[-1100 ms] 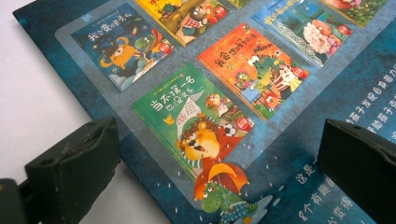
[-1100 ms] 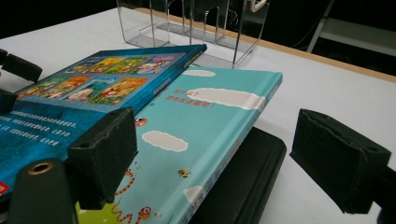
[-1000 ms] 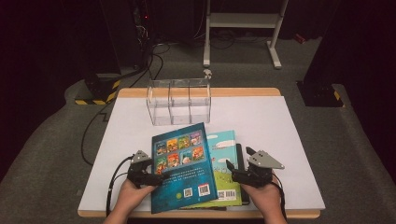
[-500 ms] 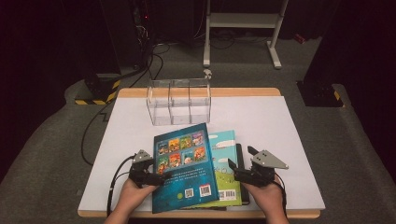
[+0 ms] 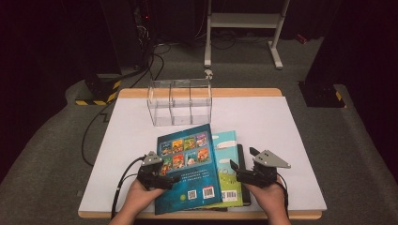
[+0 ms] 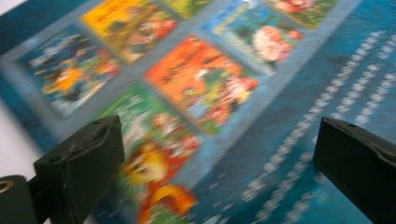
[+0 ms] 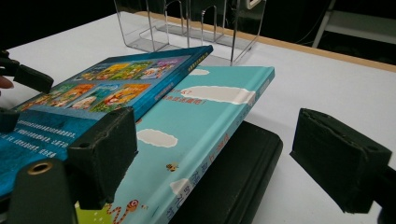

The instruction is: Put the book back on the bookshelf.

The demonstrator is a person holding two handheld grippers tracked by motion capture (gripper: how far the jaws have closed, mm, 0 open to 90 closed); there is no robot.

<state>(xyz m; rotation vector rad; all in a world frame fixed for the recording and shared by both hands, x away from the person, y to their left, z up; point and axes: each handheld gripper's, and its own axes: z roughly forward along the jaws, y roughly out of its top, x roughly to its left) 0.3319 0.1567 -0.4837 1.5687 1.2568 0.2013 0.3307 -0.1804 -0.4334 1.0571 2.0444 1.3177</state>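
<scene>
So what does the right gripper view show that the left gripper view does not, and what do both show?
Right gripper view alone: the light blue book under the dark blue book, a black book at the bottom of the stack, the clear divided holder behind, and the white table. Left gripper view alone: a close, blurred look at the dark blue book's cover pictures and rows of pale text. Both: the dark blue book on top, and open black fingers on each side, holding nothing.

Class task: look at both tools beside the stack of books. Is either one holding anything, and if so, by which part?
Nothing is held. The left tool is open over the dark blue book; the right tool is open beside the light blue book.
</scene>
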